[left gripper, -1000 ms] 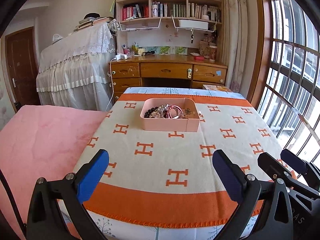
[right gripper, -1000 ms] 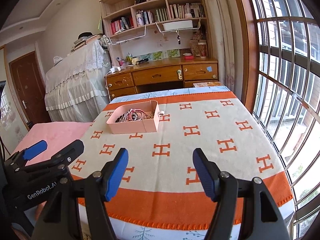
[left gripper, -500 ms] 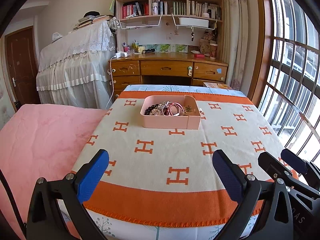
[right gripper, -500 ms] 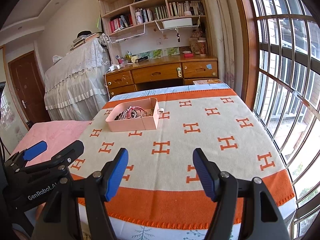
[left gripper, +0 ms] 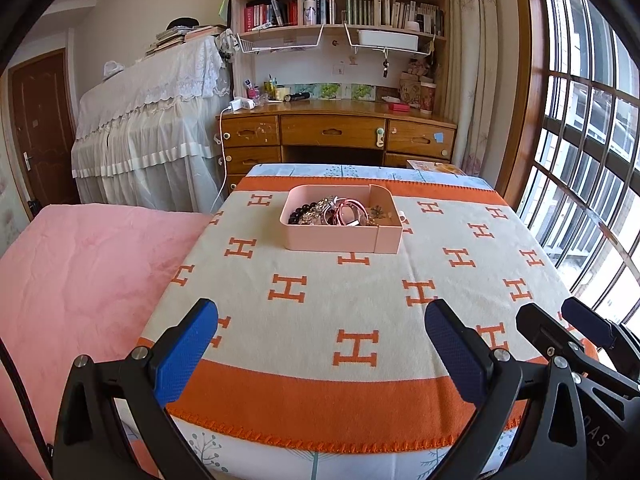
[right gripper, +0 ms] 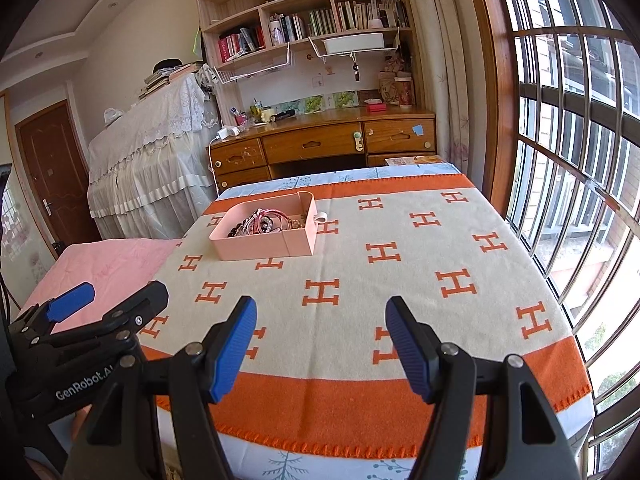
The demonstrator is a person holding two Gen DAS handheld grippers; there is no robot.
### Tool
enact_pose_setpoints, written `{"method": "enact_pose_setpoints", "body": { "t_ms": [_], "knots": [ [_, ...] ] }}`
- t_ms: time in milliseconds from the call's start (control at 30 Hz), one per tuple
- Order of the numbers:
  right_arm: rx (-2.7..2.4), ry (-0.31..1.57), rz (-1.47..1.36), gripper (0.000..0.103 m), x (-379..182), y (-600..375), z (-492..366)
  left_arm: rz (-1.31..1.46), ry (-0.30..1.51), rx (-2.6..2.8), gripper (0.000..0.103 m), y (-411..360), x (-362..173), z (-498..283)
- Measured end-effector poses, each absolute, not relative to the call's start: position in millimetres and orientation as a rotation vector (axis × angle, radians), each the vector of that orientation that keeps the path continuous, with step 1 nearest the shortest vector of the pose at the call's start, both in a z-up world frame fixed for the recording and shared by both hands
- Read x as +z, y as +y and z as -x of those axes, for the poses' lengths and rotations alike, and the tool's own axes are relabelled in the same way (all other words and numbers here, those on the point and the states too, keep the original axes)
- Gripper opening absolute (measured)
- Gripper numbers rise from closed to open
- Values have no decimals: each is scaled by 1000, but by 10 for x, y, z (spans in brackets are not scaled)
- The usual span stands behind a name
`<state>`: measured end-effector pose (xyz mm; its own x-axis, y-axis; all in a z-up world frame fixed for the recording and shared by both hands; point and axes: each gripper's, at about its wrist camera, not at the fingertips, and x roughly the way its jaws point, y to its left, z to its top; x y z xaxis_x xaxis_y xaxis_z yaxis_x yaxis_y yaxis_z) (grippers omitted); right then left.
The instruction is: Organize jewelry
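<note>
A pink divided box (left gripper: 340, 238) stands on the far middle of the table, with a tangle of bracelets and beads (left gripper: 330, 212) in its large compartment. It also shows in the right wrist view (right gripper: 264, 246), with the jewelry (right gripper: 264, 220) inside. My left gripper (left gripper: 320, 344) is open and empty above the table's near edge, well short of the box. My right gripper (right gripper: 320, 344) is open and empty, nearer the window side. Each gripper shows at the edge of the other's view.
The table wears a cream and orange H-patterned cloth (left gripper: 360, 300). A pink bed (left gripper: 80, 272) lies to the left. A wooden desk (left gripper: 336, 132) with shelves stands behind the table. A barred window (left gripper: 580, 160) runs along the right.
Both views have tilted slightly, so the box sits a little lower and nearer in frame. Both grippers stay open and empty.
</note>
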<state>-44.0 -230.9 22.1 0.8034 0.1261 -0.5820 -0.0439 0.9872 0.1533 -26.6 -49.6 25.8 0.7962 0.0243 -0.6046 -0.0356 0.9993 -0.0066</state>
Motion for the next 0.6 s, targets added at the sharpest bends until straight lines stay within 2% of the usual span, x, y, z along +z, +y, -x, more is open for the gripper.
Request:
{"method": "enact_pose_setpoints", "body": {
  "t_ms": [600],
  "knots": [
    [92, 631, -136, 68, 210, -2307, 445, 17, 651, 32, 102, -501, 252, 249]
  ]
}}
